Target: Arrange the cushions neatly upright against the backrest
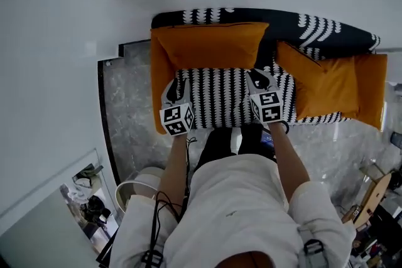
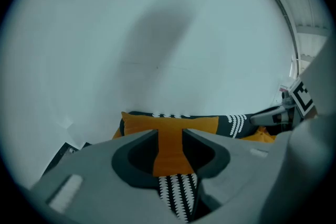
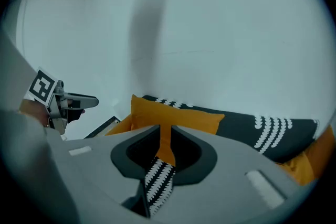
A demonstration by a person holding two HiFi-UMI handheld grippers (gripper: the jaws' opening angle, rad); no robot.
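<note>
An orange cushion (image 1: pixel 207 44) stands upright against the sofa's black-and-white backrest (image 1: pixel 314 25) on the left. A second orange cushion (image 1: pixel 323 85) lies tilted on the right part of the seat. Both grippers hover side by side over the patterned seat (image 1: pixel 223 100), short of the cushions. The left gripper (image 1: pixel 176 92) has a narrow gap between its jaws and holds nothing. The right gripper (image 1: pixel 262 80) shows an even thinner gap, also empty. Through the left gripper (image 2: pixel 169 134) and the right gripper (image 3: pixel 165 131) I see the upright cushion (image 2: pixel 170 123) (image 3: pixel 173 115) and the seat's pattern.
The sofa stands against a white wall on a grey marbled floor (image 1: pixel 129 110). A white round bin (image 1: pixel 135 188) sits near my left side. A glass surface with small items (image 1: pixel 81 198) is at the lower left, and wooden clutter (image 1: pixel 370 198) at the lower right.
</note>
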